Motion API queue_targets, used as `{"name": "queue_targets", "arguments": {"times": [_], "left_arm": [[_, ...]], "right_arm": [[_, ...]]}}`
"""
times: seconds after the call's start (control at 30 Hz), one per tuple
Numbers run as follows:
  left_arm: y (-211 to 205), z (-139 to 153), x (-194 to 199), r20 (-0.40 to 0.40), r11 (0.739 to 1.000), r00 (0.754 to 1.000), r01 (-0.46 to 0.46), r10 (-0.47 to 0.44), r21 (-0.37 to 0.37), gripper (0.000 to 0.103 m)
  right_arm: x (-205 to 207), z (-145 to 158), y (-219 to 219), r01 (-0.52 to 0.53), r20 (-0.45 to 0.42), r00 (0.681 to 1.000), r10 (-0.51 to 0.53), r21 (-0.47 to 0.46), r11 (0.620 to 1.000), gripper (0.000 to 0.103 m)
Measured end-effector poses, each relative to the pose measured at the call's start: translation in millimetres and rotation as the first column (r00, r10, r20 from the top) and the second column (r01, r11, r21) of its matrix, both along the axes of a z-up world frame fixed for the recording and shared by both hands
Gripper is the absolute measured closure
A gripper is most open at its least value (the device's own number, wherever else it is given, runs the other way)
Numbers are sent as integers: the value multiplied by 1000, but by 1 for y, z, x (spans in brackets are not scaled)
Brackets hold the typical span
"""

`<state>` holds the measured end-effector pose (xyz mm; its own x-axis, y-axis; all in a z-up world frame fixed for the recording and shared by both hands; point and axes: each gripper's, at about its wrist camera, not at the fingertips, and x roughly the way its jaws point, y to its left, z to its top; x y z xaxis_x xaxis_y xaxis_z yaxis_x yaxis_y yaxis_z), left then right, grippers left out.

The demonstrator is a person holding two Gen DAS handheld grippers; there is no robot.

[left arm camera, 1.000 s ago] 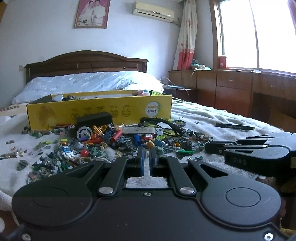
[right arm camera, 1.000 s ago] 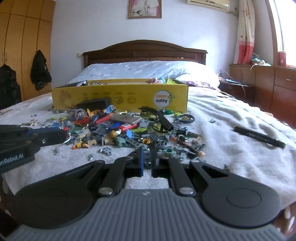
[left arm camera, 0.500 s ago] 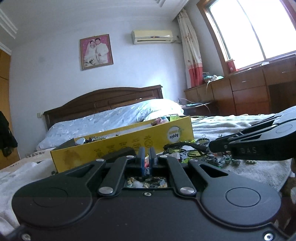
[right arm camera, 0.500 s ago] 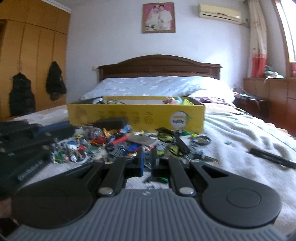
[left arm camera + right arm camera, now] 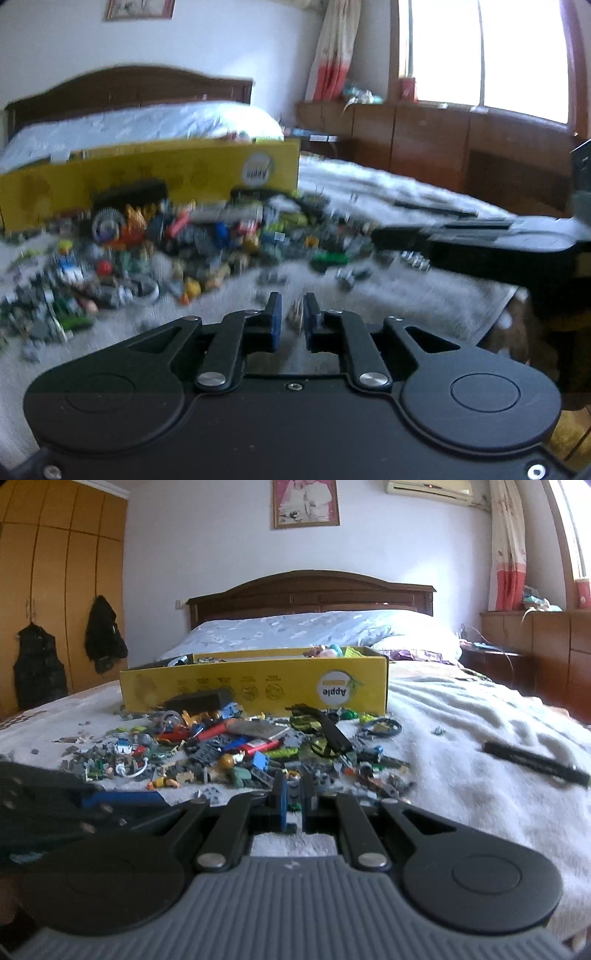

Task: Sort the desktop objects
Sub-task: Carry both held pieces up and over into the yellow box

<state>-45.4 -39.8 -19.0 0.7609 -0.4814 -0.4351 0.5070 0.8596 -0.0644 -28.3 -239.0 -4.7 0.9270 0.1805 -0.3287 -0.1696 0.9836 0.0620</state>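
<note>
We see our left claw at lower centre tilted down with jaws parting around nothing, our right claw pressed together and empty, both facing the heap of small colourful plastic bricks mid-frame on the white bed blanket before the long yellow cardboard box.

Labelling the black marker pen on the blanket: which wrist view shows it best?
Right wrist: the black marker pen lies sharp and unobstructed on the white blanket, right of the pile. Left wrist shows only a motion-blurred dark streak.
</note>
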Motion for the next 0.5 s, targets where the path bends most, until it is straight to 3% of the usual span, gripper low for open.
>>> {"name": "queue_targets", "arguments": {"times": [0.13, 0.2, 0.27, 0.5], "left_arm": [[-6, -8, 3, -17, 1000, 1000, 15, -15, 19, 81], [-9, -9, 4, -5, 999, 1000, 22, -22, 25, 83], [-11, -9, 9, -4, 1000, 1000, 18, -18, 24, 91], [-12, 5, 20, -1, 1000, 1000, 5, -5, -6, 91]], "right_arm": [[2, -7, -3, -4, -14, 1000, 5, 34, 999, 94], [4, -9, -4, -5, -18, 1000, 6, 46, 999, 94], [6, -10, -4, -8, -20, 1000, 9, 52, 999, 94], [14, -5, -7, -25, -13, 1000, 25, 50, 998, 94]]}}
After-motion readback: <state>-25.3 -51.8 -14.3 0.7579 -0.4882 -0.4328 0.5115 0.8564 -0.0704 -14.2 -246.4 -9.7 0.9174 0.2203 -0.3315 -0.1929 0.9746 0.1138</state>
